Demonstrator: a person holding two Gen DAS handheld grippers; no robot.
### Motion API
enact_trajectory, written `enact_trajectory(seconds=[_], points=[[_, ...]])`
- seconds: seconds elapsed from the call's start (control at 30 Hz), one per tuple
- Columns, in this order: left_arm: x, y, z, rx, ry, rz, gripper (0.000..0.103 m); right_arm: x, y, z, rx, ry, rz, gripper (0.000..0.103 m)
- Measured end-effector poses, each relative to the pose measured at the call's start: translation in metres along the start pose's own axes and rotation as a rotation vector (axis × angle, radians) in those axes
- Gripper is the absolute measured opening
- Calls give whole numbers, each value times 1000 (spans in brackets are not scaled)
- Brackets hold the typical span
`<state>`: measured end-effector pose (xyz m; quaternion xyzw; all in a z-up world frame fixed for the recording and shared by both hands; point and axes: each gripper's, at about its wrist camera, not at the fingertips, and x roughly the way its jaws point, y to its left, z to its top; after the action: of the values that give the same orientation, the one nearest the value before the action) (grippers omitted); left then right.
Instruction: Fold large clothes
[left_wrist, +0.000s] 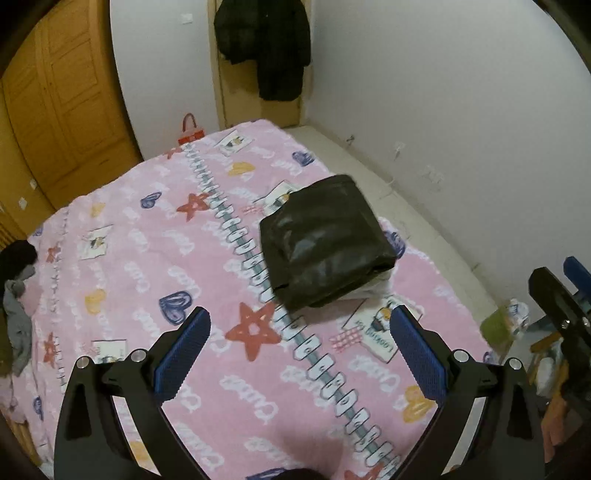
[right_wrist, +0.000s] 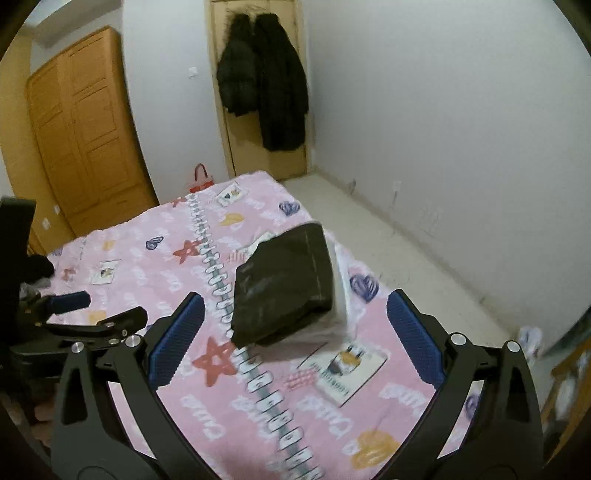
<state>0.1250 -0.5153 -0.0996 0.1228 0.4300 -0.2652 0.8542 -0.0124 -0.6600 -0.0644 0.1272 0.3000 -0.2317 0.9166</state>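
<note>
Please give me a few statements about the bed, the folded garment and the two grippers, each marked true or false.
1. The folded dark garment lies on the pink bedspread. True.
2. The left gripper is clamped on the garment. False: its jaws stand open with nothing between them.
3. The right gripper is open and empty. True.
4. Two dark coats hang on the door. True.
5. The wardrobe is white. False: it is orange-brown wood.
</note>
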Motion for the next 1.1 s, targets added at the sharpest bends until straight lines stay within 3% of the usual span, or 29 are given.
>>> enact_trajectory(seconds=[0.27,0.43,0.6,1.1], points=[[-5,13,-9,-69,13,-34,95,5,1,-10,26,60,11,97],[-3,14,-7,-31,31,-25,95,9,6,-13,24,79,30,97],[-4,12,-4,2,39,-66,95,11,8,-11,17,70,31,97],[-5,4,-5,-16,44,-80,95,11,-1,-3,31,65,36,97]])
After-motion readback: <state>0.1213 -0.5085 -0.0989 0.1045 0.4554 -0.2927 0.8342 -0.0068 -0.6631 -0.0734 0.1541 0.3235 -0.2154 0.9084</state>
